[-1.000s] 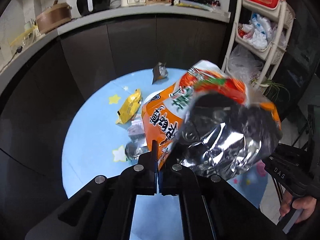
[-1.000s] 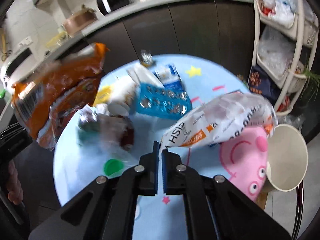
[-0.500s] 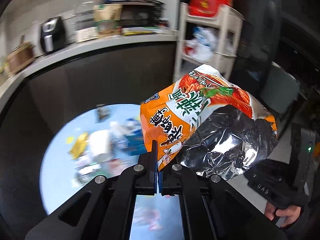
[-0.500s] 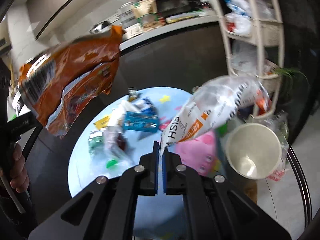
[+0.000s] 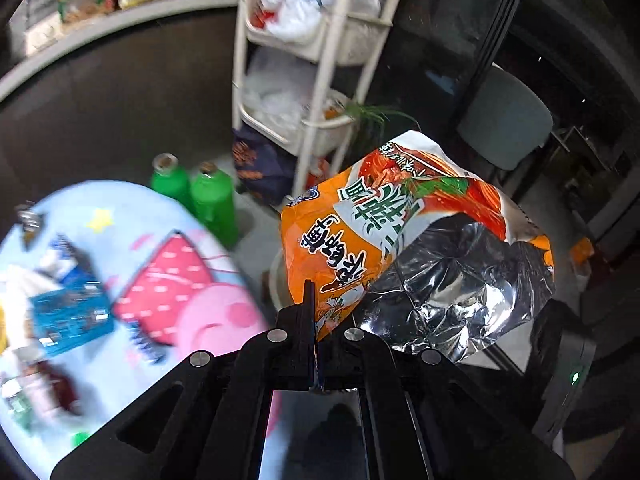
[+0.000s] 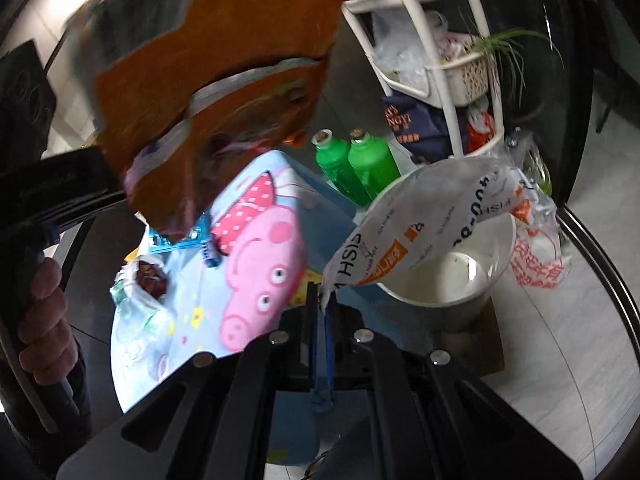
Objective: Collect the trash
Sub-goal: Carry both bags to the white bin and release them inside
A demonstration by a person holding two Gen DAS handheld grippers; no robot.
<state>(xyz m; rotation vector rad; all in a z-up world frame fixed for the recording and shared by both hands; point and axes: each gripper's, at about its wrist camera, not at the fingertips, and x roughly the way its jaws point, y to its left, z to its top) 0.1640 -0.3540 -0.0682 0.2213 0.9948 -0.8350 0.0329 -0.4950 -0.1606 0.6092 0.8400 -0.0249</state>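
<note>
A: Left wrist view shows the left hand-held gripper [image 5: 316,320] clamped on the lower corner of an orange bag [image 5: 360,240], foil inside showing. The bag hangs in the air off the tabletop's [image 5: 120,208] edge, over the floor.

B: And the right hand-held gripper [image 6: 320,300]?

A: Its jaws are pressed together on the corner of a white bag [image 6: 420,224]. That bag hangs right over the mouth of a white bin [image 6: 472,288] standing on the floor just beside the tabletop's edge.

B: So how far along would you say it is?

A: Partway, I'd judge. Two pieces are lifted and neither is dropped yet. The bin looks nearly bare inside. On the tabletop a blue wrapper [image 5: 68,312], a clear bag [image 6: 136,304] at the near edge and some blurred scraps are left.

B: Pose of the hands?

A: Both grippers tilt steeply downward, side by side. In the right wrist view a hand [image 6: 44,320] grips the left tool's handle at the left border, with the orange bag raised high above the tabletop.
</note>
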